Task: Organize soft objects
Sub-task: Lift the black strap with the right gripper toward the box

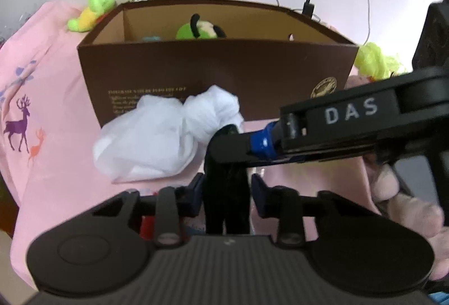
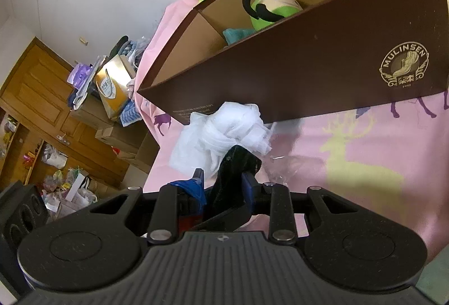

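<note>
Jaws of both the left gripper (image 1: 226, 194) and right gripper (image 2: 223, 187) clamped on one black cloth (image 1: 226, 192), held taut before the brown box (image 1: 213, 75), presumably for folding, beside a white cloth (image 1: 165, 133) on the bed (image 1: 56, 114).

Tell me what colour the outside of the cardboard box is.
Dark brown box with gold printing, tan inside; clearest in the right wrist view.

crumpled cloth (image 1: 157, 133) on the bedsheet (image 1: 56, 108) just before the box (image 1: 219, 75), plush toy (image 1: 200, 28) inside
</note>
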